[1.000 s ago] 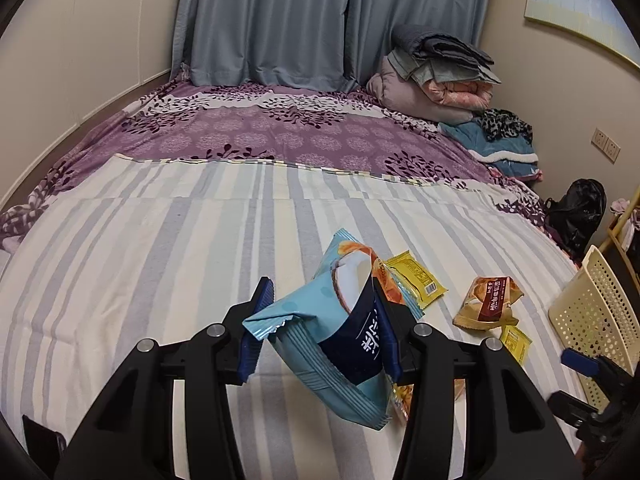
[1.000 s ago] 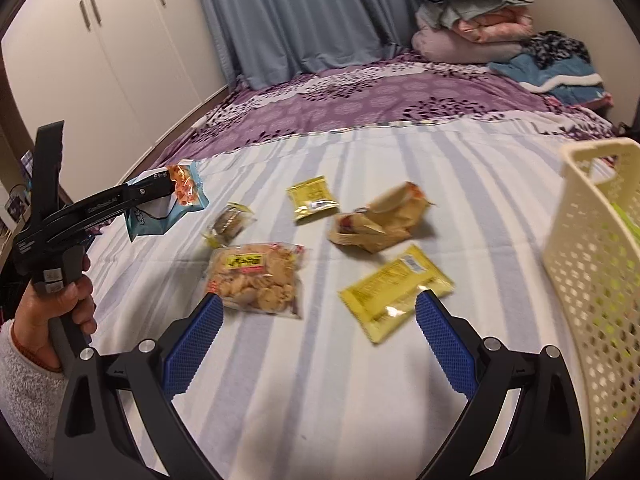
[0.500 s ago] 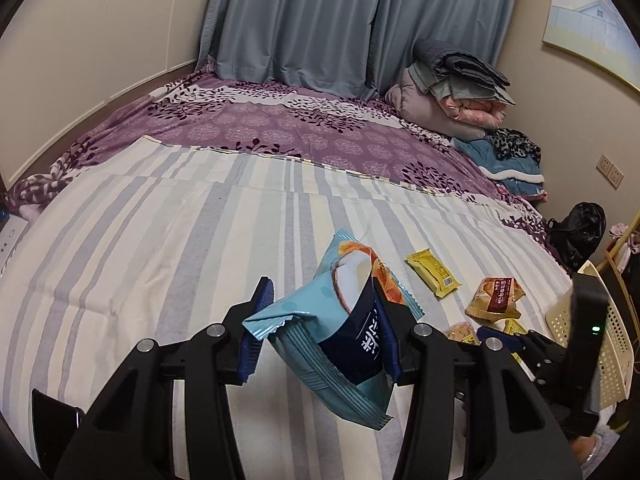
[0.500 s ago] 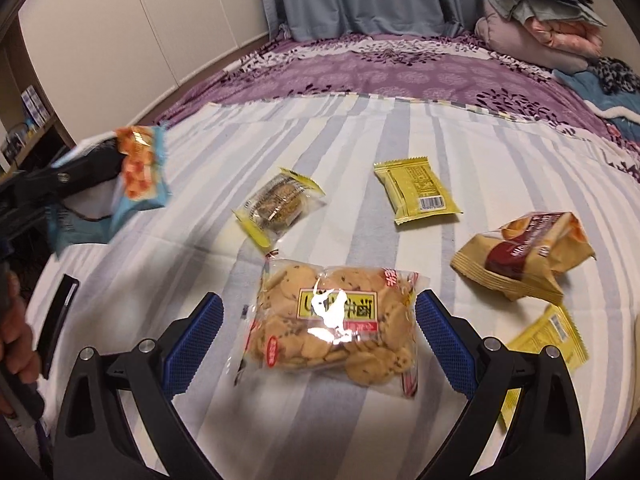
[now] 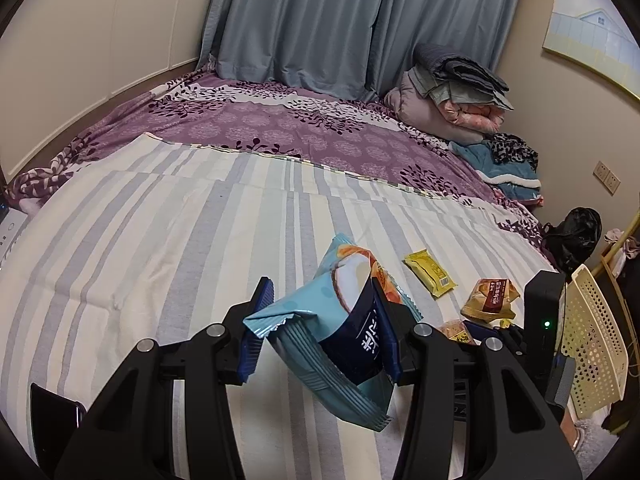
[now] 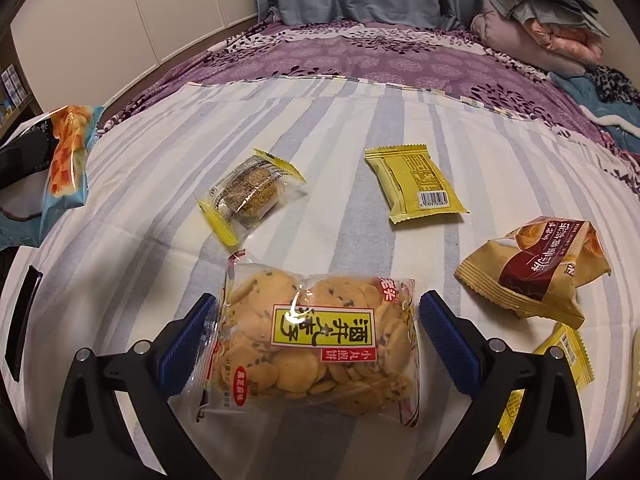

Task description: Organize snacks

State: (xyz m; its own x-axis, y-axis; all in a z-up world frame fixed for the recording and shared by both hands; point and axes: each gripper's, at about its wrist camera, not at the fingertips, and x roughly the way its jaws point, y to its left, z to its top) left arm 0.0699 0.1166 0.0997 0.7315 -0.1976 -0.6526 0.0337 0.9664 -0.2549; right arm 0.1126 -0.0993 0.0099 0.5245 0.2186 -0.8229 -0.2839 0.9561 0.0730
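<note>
My left gripper (image 5: 323, 322) is shut on a light-blue snack bag (image 5: 344, 312) and holds it tilted above the striped bedsheet (image 5: 168, 248). That bag also shows at the left edge of the right wrist view as the blue snack bag (image 6: 64, 160). My right gripper (image 6: 318, 332) is open and low over the sheet. Its blue pads stand on either side of a clear bag of round biscuits (image 6: 316, 340) that lies flat. A clear-and-yellow wrapped cake (image 6: 252, 192), a yellow packet (image 6: 416, 184) and a tan-and-brown bag (image 6: 536, 268) lie beyond it.
A cream perforated basket (image 5: 596, 340) stands at the bed's right edge. Another yellow packet (image 6: 560, 364) lies close to the right finger. A flat black device (image 6: 22, 320) rests at the left of the sheet. Folded bedding (image 5: 452, 92) is piled at the far right.
My right gripper has dropped and moved left, from over the yellow packet to astride the biscuit bag. The left gripper has shifted a little with the blue bag still held.
</note>
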